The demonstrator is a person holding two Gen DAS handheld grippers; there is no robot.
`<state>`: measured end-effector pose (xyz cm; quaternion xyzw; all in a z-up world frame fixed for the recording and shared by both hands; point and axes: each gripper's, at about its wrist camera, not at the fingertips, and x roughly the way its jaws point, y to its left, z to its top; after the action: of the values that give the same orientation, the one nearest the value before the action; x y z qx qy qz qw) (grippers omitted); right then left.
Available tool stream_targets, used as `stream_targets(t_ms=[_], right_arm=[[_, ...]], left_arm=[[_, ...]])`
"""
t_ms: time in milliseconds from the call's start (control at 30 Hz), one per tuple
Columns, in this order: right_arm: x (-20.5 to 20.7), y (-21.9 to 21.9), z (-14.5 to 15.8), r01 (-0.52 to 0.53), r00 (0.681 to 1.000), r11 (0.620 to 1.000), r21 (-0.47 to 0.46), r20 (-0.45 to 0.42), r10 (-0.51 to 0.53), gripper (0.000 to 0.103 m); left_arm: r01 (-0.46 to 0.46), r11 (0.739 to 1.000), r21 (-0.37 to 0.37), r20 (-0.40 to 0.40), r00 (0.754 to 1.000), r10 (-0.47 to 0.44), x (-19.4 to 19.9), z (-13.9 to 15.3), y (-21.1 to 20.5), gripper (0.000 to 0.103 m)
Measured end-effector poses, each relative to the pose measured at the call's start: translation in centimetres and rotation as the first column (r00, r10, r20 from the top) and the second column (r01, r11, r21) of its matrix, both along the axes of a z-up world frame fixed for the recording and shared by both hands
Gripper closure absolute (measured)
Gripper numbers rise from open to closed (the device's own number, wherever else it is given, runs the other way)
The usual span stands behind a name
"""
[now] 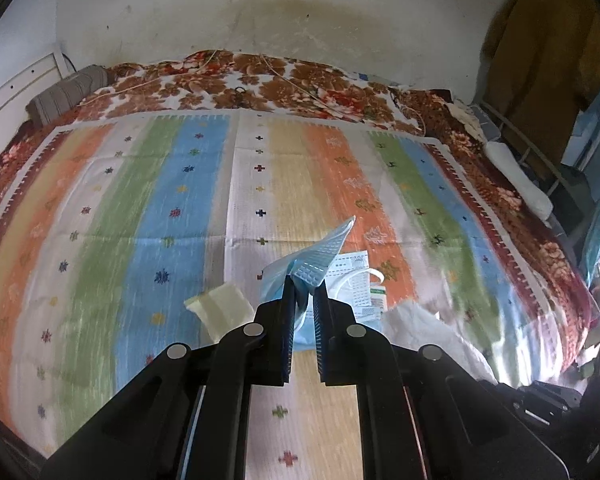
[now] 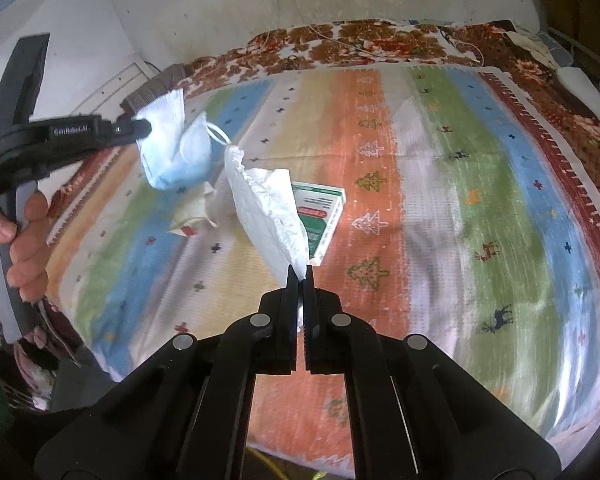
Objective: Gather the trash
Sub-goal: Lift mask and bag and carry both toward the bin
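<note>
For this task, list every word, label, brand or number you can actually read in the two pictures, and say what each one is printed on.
"GenRobot.AI": on the black body of the left claw, seen from the right wrist view; slightly blurred.
Green and white box: has print and a red band, too blurred to read.
Printed leaflet: text too small to read.

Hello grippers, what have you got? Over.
Left gripper shut on blue face mask. Right gripper shut on white tissue. Medicine box and crumpled wrapper left on bed.
</note>
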<state>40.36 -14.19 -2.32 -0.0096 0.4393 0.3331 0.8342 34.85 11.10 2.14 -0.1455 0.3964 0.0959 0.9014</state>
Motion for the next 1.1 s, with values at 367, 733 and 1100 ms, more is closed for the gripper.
stream_targets(t_ms=[367, 733, 1100], right_arm=[[-3.3, -1.4, 3.2, 0.017, 0.999, 0.999, 0.037, 0.042, -0.019, 0.102], [-6.7, -3.6, 5.9, 0.031, 0.997, 0.996, 0.087, 0.067, -0.037, 0.102], [-9.4, -4.4, 7.1, 0.002, 0.998, 0.992, 0.127, 0.066, -0.010, 0.102]], left_arm=[[0.004, 0.999, -0.038, 0.045, 0.999, -0.003, -6.5, 1.9, -1.6, 0.095], [0.035, 0.992, -0.124, 0.082, 0.996, -0.024, -10.7, 3.0, -3.6, 0.095], [0.077, 0.986, -0.151, 0.086, 0.994, -0.064, -14.4, 3.2, -5.4, 0.095]])
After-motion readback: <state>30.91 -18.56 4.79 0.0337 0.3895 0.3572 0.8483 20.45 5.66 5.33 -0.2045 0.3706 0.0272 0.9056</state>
